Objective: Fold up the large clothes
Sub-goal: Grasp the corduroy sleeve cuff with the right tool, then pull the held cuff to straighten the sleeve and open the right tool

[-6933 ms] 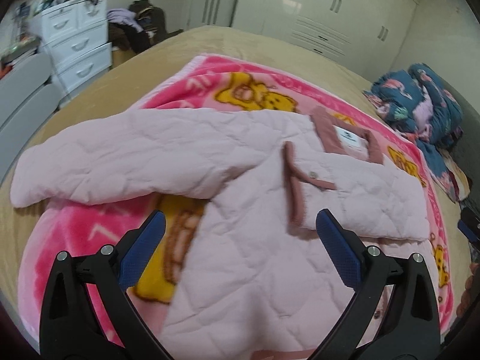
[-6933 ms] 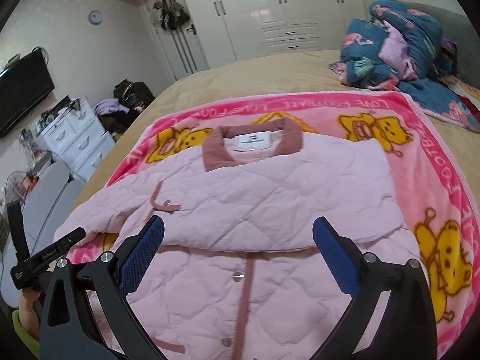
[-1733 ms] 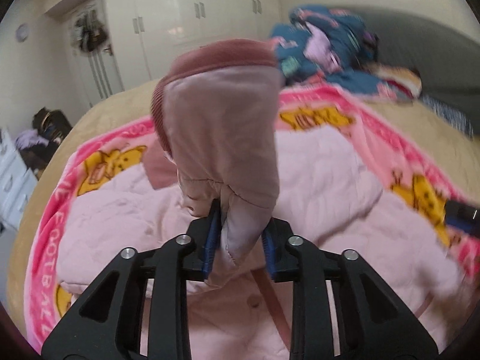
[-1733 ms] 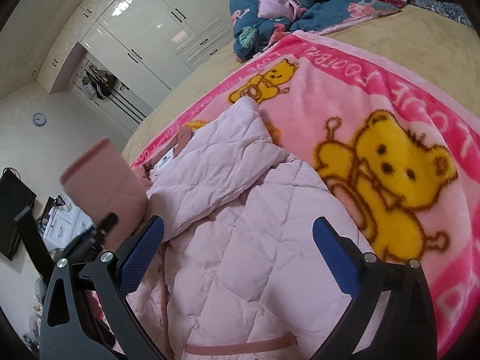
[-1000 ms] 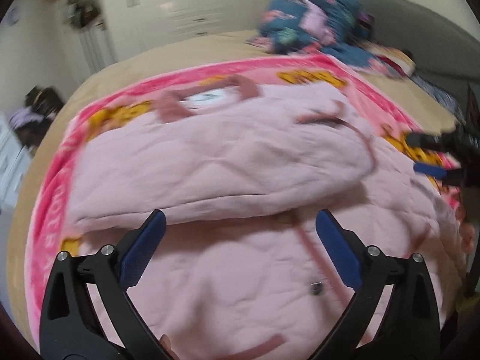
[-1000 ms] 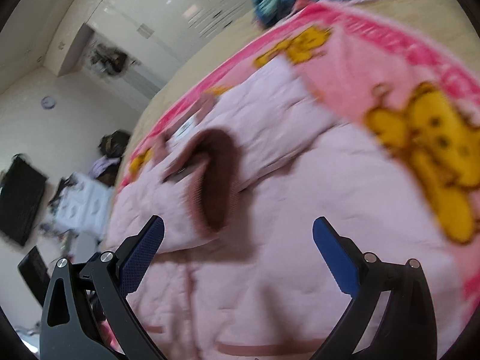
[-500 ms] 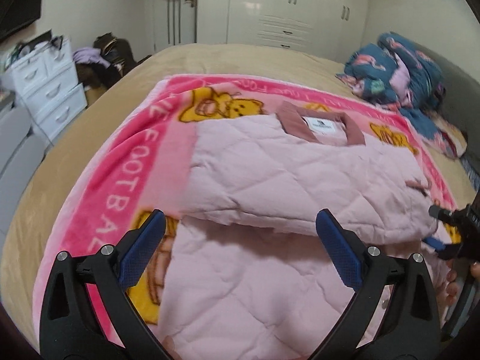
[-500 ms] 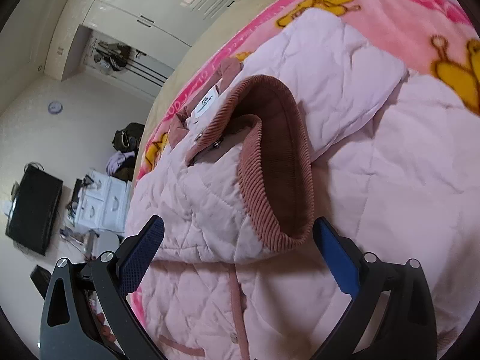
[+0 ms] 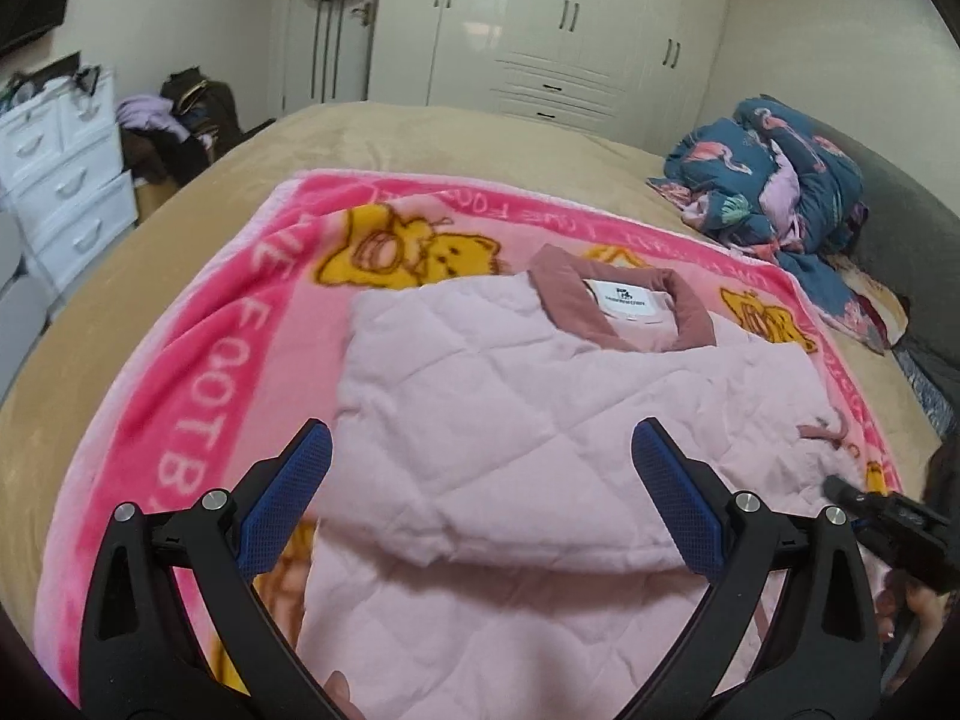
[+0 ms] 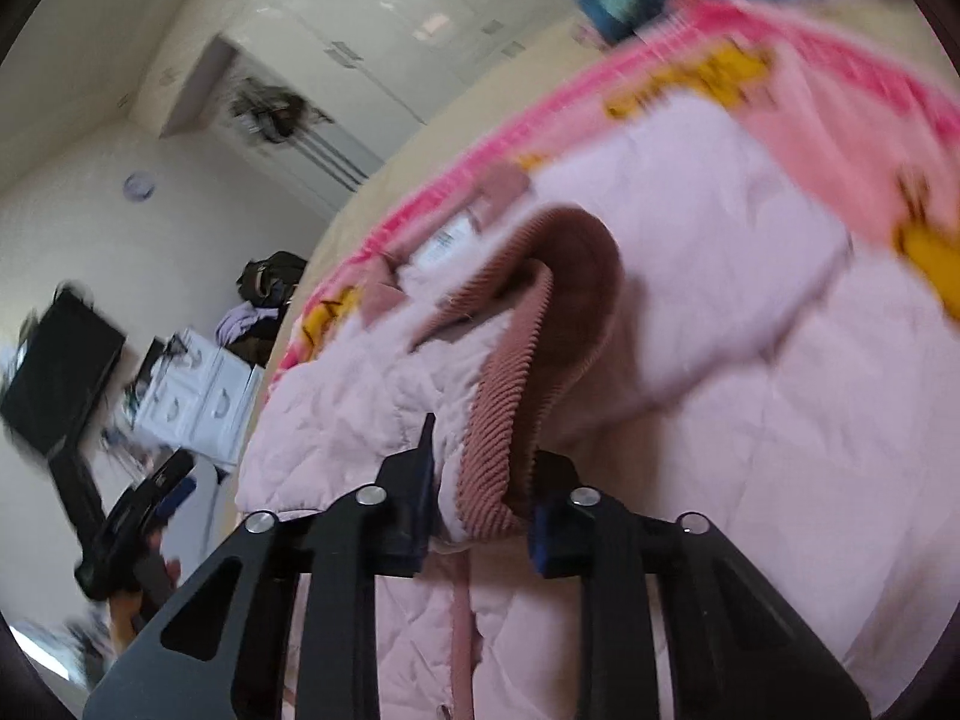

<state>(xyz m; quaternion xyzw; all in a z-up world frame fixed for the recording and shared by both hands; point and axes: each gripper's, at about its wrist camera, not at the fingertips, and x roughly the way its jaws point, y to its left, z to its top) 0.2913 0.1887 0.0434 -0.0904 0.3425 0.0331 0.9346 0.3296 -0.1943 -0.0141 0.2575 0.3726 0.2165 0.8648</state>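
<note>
On the pink blanket (image 9: 198,372) lies the soft, puffy quilted jacket (image 9: 480,420), the right gripper (image 10: 480,516) clamping its ribbed cuff (image 10: 510,396), a firm hold, while the left gripper (image 9: 480,498) hovers, fingers apart.

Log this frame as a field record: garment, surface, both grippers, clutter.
garment: pink quilted jacket, sleeves folded across the body, collar at far end
surface: pink bear blanket on the bed
left gripper: open, above the jacket
right gripper: shut on the ribbed cuff
clutter: blue floral bedding, white drawers
</note>
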